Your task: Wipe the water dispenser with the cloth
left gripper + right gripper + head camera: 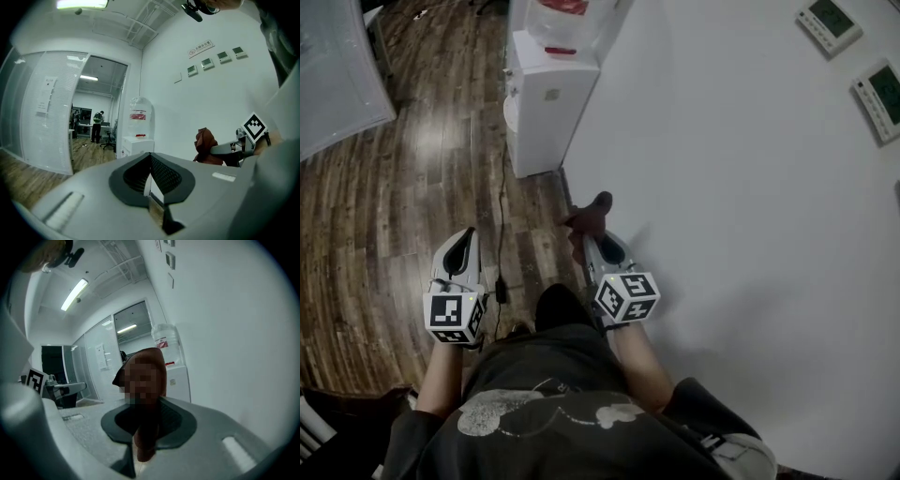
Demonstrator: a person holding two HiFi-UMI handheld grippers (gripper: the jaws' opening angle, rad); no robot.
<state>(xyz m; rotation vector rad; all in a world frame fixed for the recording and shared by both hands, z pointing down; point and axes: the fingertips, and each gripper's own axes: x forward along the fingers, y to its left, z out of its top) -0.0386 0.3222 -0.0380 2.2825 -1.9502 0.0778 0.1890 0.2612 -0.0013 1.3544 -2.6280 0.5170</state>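
Centre frame, the right gripper [589,234] pinched the brown cloth [592,212]. The left gripper [464,236], lower left, had its jaws together, empty. The water dispenser [551,108] stood well apart at top centre, a bottle [560,17] mounted on it.

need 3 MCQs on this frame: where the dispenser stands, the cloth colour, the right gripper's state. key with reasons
1. Where does the water dispenser stand?
A. On the floor against the white wall
B. On a desk
C. Tipped over on the floor

2. What colour is the cloth?
A. Blue
B. Reddish-brown
C. White

3. What state is the right gripper in?
A. Open and empty
B. Shut on the cloth
C. Shut on a sponge

Key:
1 A, the head view shows it upright on the wood floor with its side along the wall.
2 B, it shows dark reddish-brown in all three views.
3 B, the right gripper view shows the cloth clamped in it.
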